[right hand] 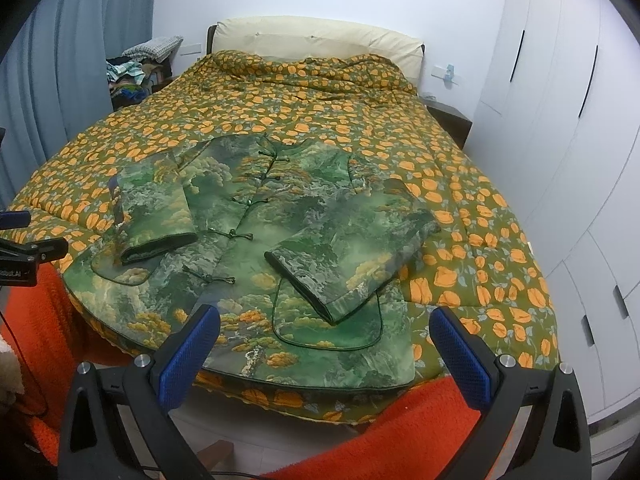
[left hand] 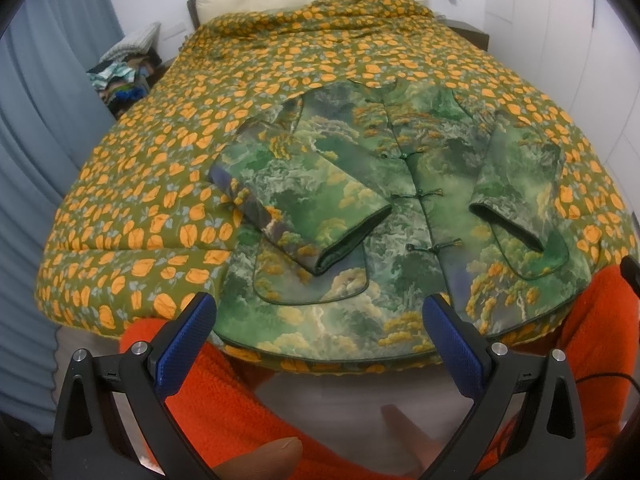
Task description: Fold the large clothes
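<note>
From the left wrist camera, the left gripper (left hand: 320, 344) hangs short of the bed's near edge with its blue-padded fingers (left hand: 184, 344) spread wide and nothing between them. The jacket (left hand: 360, 184), a green landscape-print piece with knot buttons down the front, lies face up near the middle of the near edge of the quilt (left hand: 140, 184), its hem running along that edge. The left sleeve (left hand: 304, 208) is already laid in over the chest, cuff pointing toward the hem; the right sleeve (left hand: 516, 200) is likewise turned in on the other side. Orange fabric (left hand: 224, 376) below the edge looks like the person's own clothing, though the lens distortion makes that uncertain.

From the right wrist camera, the right gripper (right hand: 324, 344) also waits off the near edge, fingers apart and empty. The jacket sits flat, sleeves crossed inward, with the right sleeve's cuff resting over the pocket.

Judging by this layout, the sleeve folds are done and the body fold is in hand. The next move likely calls for each gripper to pinch a hem corner at the near edge and carry the lower part up toward the collar, keeping both sides level so the sleeves stay tucked.
</note>
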### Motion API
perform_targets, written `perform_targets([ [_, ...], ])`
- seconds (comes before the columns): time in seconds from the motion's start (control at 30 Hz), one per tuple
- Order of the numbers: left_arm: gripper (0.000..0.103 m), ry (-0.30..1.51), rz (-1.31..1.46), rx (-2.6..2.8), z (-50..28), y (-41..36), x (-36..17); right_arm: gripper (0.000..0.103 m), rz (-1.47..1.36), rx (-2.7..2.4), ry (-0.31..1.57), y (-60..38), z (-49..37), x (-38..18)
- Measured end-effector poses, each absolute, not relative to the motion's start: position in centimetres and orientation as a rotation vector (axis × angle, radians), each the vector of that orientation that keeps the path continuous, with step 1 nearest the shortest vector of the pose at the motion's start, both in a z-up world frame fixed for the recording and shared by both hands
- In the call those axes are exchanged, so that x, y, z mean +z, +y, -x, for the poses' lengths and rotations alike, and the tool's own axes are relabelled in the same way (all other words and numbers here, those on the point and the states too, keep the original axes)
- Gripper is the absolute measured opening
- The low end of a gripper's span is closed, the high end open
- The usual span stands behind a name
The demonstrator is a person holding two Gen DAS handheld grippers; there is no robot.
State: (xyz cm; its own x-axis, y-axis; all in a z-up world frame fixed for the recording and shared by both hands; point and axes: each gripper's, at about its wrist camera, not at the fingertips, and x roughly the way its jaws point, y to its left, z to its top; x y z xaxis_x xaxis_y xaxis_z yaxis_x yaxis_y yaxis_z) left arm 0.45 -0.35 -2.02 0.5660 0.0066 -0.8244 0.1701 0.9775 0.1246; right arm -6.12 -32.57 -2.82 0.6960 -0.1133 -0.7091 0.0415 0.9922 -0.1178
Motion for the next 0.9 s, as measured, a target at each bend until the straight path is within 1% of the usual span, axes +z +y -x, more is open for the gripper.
perform_targets([
  [0.37, 0.103, 0.975, -0.206, -0.107, -0.3, -0.5, -2.0, 0.103, 0.097, -0.102, 0.806, -32.6, 6.1, -2.7],
  [0.9, 0.103, 0.999, -0.205, -0.112, -0.6, -0.7, -2.4, 0.103, 0.146, -0.181, 0.946, -32.9, 5.1, -4.3],
])
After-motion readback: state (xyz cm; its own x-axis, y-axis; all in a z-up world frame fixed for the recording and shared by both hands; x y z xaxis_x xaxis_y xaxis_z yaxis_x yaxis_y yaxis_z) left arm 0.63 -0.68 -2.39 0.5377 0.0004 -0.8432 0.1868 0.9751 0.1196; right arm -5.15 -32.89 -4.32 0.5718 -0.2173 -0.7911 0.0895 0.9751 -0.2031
